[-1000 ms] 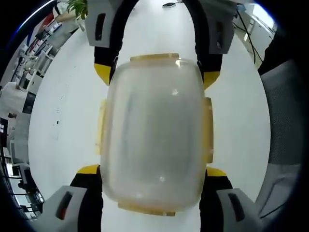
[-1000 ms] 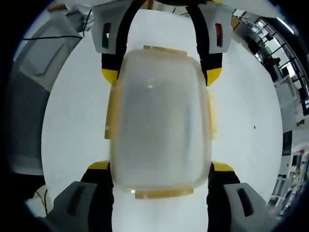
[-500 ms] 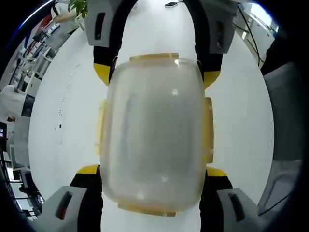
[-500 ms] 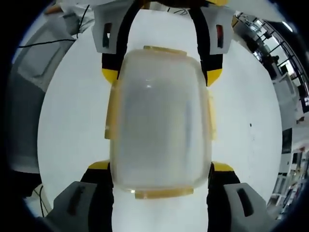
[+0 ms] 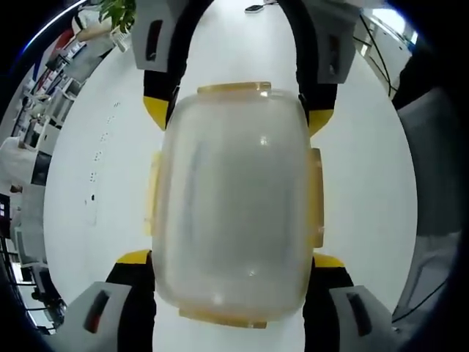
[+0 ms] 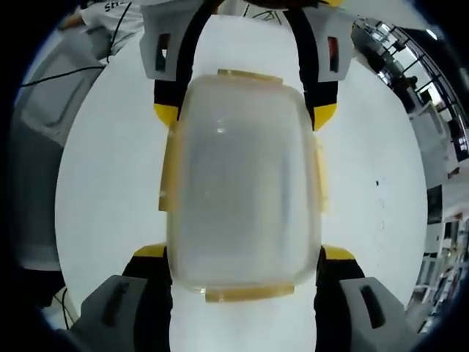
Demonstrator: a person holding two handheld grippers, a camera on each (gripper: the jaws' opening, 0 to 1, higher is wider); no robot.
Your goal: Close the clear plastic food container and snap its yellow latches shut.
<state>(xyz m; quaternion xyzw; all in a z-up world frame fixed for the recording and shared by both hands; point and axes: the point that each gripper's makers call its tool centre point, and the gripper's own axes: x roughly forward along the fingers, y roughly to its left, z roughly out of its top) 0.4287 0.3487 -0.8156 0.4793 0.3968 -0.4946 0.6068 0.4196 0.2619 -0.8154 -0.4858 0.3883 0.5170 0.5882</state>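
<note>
The clear plastic food container [image 5: 233, 202] lies lengthwise between both grippers, its frosted lid toward the cameras. Yellow latches [image 5: 233, 87] run along all its edges, close against the rim. My left gripper [image 5: 231, 258] is shut on the container's near end, its yellow-tipped jaws pressing both sides. From the top of that view my right gripper [image 5: 238, 114] grips the far end. In the right gripper view the same container [image 6: 243, 187] sits with my right gripper [image 6: 239, 253] shut on its near end and my left gripper [image 6: 245, 110] clamped on the far end.
A white table [image 5: 95, 183] spreads beneath the container. Grey chair backs [image 6: 44, 110] stand beside it, with a black cable [image 6: 88, 70] across one. A potted plant [image 5: 121, 13] and office desks sit beyond the table's far edge.
Both grips on the container are unchanged. The table and room behind have slid slightly in both views, so container and grippers have shifted together.
</note>
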